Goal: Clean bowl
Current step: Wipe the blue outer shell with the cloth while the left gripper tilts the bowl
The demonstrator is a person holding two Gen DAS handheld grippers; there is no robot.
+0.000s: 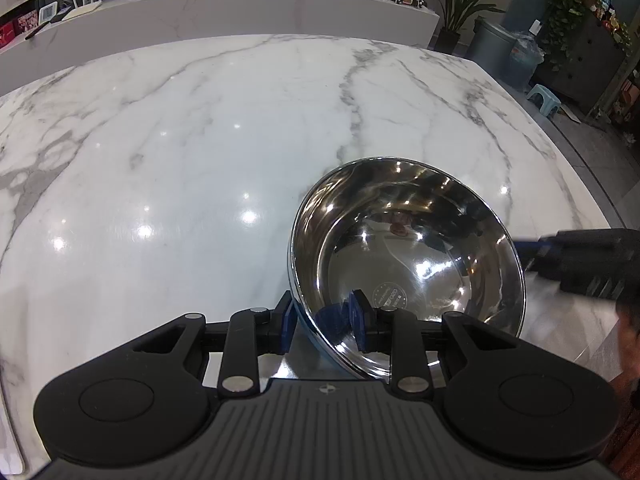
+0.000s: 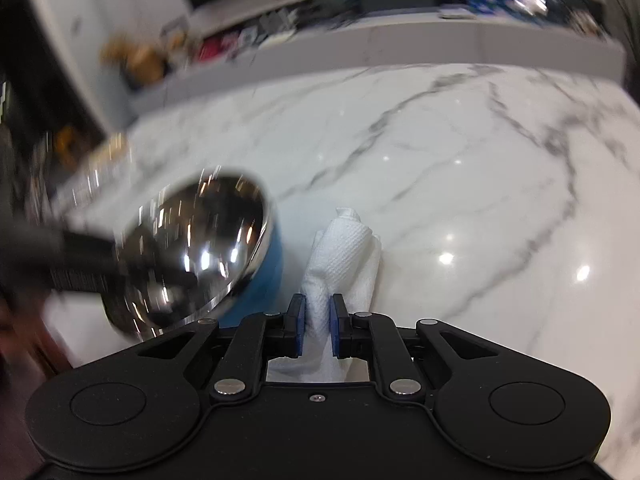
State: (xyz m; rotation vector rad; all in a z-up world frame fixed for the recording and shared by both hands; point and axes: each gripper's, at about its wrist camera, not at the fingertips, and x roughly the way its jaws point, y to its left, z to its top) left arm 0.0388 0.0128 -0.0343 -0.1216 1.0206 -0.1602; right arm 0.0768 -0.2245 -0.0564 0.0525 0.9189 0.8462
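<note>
A steel bowl (image 1: 408,256) with a blue outside is tilted above the marble table (image 1: 200,140). My left gripper (image 1: 322,326) is shut on its near rim, one pad inside, one outside. In the right wrist view the bowl (image 2: 192,256) is blurred at the left, with the left gripper's black body (image 2: 52,256) beside it. My right gripper (image 2: 317,326) is shut on a wad of white paper towel (image 2: 344,256), just right of the bowl and apart from it. The right gripper (image 1: 580,256) shows blurred at the right edge of the left wrist view.
The marble table's right edge (image 1: 580,184) drops to a floor with a grey bin (image 1: 490,46), potted plants (image 1: 456,8) and a small stool (image 1: 542,96). A white counter (image 1: 240,4) with routers and boxes stands behind the table.
</note>
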